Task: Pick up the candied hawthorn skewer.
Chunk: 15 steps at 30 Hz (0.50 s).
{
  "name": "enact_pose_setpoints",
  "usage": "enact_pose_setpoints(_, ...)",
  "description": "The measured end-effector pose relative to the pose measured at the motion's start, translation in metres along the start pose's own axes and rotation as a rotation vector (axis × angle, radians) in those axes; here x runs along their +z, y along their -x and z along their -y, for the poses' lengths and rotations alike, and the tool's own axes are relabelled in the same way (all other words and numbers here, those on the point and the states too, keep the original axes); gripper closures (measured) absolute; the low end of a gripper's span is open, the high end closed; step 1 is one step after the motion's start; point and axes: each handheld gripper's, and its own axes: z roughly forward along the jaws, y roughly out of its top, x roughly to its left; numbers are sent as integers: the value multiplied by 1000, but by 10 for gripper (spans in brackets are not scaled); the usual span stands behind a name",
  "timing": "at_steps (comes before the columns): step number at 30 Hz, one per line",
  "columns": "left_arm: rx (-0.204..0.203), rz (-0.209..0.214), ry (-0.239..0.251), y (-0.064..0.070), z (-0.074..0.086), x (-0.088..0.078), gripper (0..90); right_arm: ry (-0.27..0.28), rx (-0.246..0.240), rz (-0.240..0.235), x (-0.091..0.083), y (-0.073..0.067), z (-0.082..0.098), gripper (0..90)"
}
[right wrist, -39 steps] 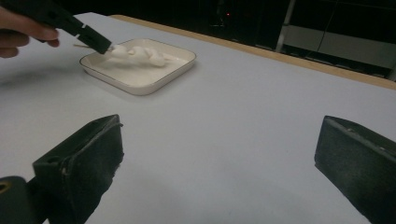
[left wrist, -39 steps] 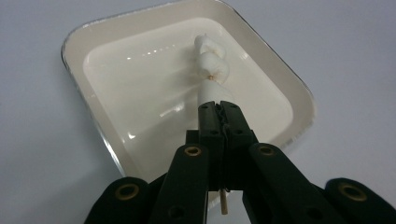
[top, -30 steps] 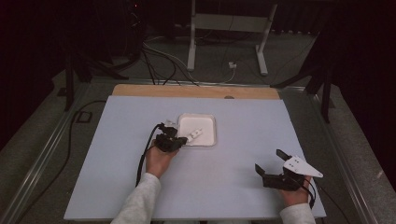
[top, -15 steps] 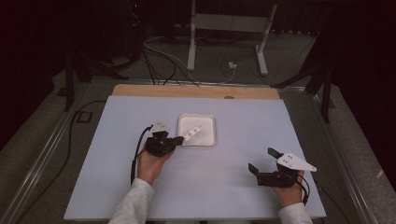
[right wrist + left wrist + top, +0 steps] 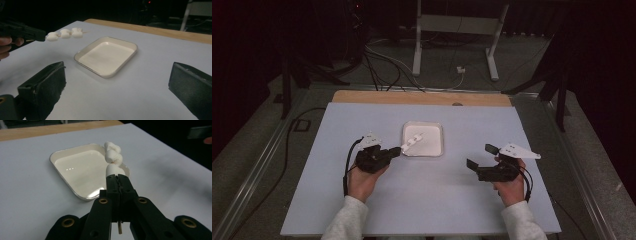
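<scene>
Three white marshmallows [image 5: 412,142] [image 5: 113,157] [image 5: 65,33] sit on a thin wooden skewer. My left gripper [image 5: 396,151] [image 5: 117,178] is shut on that skewer and holds it level over the left rim of the empty white tray [image 5: 434,132] [image 5: 75,167] [image 5: 107,53]. The skewer's bare end pokes out behind the jaws. My right gripper [image 5: 480,156] [image 5: 117,72] is open with nothing between its jaws, to the right of the tray and pointing toward it. The right gripper view also shows the left gripper [image 5: 22,31] at far left.
The tray stands in the middle of a pale sheet [image 5: 362,120] covering the table; a wooden strip [image 5: 412,97] runs along the far edge. Beyond it, cables [image 5: 382,60] and a metal stand [image 5: 452,30] are on the dark floor.
The left gripper has drawn back to the left with the skewer, so the marshmallows now hang at the tray's left rim. The right gripper has risen and moved inward toward the tray.
</scene>
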Motion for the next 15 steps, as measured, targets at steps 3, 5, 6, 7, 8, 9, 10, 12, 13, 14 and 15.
enact_pose_setpoints(3, -3, 5, 17, -1, -1, -2, 900, 3, 30, -21, 9, 0, -9, 12)
enact_pose_setpoints(5, 7, 3, 22, 0, -1, -5, 900, 12, 52, -41, 15, -1, -14, 12)
enact_pose_setpoints(6, 10, 5, 27, 0, -1, -6, 900, 10, 58, -49, 19, -1, -16, 12)
enact_pose_setpoints(7, 14, 6, 32, 0, -1, -7, 900, 10, 58, -49, 19, -1, -16, 12)
enact_pose_setpoints(8, 15, 6, 37, 0, -1, -8, 900, 1, 71, -63, 26, -1, -21, 12)
enact_pose_setpoints(9, 15, 6, 42, 0, -1, -9, 900, -4, 75, -71, 30, -2, -24, 12)
enact_pose_setpoints(10, 17, 6, 47, 0, -2, -11, 900, -4, 75, -71, 30, -2, -24, 12)
enact_pose_setpoints(12, 25, 12, 63, -1, -2, -14, 900, -30, 81, -84, 41, -5, -31, 12)
enact_pose_setpoints(13, 26, 14, 68, -1, -2, -15, 900, -30, 81, -84, 41, -5, -31, 12)
enact_pose_setpoints(14, 29, 10, 69, -1, -2, -16, 900, -40, 81, -98, 47, -8, -35, 12)
enact_pose_setpoints(15, 28, 10, 73, -1, -3, -16, 900, -45, 81, -105, 51, -10, -38, 12)
